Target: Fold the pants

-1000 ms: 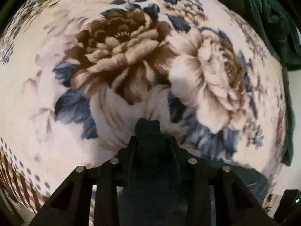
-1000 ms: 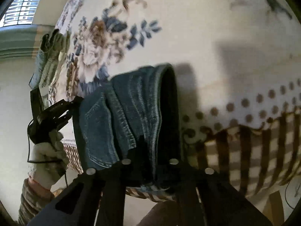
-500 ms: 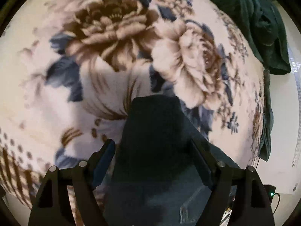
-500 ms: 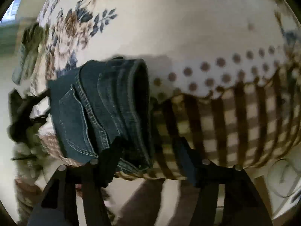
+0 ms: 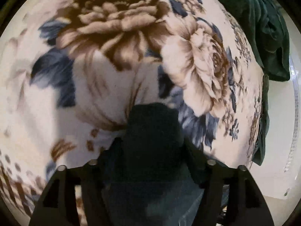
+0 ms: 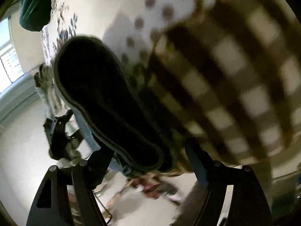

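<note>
left gripper [image 5: 152, 162]: jaws closing, folded pants [image 5: 153, 130] between them, pads not clearly pressing
right gripper [image 6: 148, 156]: jaws opening, released, pants edge between
pants: on floral blanket [image 5: 105, 86], near its checked border [image 6: 235, 79]
far: green cloth [image 5: 263, 28]

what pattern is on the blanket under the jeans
Big brown and beige flowers with blue leaves on a cream blanket, clearest in the left wrist view.

Floral blanket [image 5: 131, 47], checked border [image 6: 235, 75]; dark green cloth [image 5: 259, 28] at edge.
</note>
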`<state>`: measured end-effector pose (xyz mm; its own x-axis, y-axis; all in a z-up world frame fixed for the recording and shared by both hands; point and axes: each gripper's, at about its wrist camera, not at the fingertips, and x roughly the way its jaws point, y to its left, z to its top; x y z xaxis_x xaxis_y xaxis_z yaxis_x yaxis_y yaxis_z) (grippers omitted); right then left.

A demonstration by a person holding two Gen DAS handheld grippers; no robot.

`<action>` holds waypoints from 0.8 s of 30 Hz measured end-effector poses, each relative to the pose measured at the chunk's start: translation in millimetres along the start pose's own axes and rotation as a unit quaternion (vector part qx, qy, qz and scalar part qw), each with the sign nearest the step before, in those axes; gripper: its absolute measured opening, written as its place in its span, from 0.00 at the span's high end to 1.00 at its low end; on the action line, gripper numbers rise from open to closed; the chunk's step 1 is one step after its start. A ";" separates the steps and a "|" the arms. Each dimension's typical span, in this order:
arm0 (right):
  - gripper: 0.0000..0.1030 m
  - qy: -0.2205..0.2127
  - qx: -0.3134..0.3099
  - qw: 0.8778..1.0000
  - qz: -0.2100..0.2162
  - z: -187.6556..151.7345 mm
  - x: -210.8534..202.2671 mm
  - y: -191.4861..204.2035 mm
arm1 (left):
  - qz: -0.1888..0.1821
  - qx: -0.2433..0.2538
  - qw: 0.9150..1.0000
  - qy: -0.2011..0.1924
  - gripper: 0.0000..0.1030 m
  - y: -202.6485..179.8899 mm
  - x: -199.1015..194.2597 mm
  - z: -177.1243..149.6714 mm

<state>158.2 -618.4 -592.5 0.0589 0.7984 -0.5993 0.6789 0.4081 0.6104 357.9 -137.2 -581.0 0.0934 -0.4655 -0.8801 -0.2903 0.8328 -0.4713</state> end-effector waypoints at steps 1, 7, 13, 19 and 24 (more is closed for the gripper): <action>0.42 -0.007 0.005 1.000 0.005 -1.7 1.3 -0.8 | 0.001 0.001 1.000 -0.004 0.29 0.6 -3.0 -2.1; 0.63 -0.092 -0.103 0.988 -0.074 -22.1 -23.6 62.0 | -0.007 -0.002 1.000 -0.010 0.27 9.0 -12.3 -18.9; 0.57 -0.089 -0.188 0.970 -0.129 -19.1 -21.7 88.5 | -0.020 -0.018 1.000 -0.004 0.26 21.4 -7.6 -32.2; 0.48 -0.126 -0.154 0.974 -0.106 -23.7 -35.3 77.7 | 0.000 0.010 1.000 -0.016 0.26 8.3 -21.9 -43.4; 0.81 -0.189 -0.169 0.961 -0.109 -37.3 -59.4 80.9 | 0.020 0.038 0.999 -0.026 0.26 -2.3 -28.9 -51.0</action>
<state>182.3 -616.3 -488.2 0.2471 0.4850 -0.8389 0.4322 0.7196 0.5434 307.2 -140.9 -551.5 0.1322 -0.4170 -0.8993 -0.2214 0.8719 -0.4368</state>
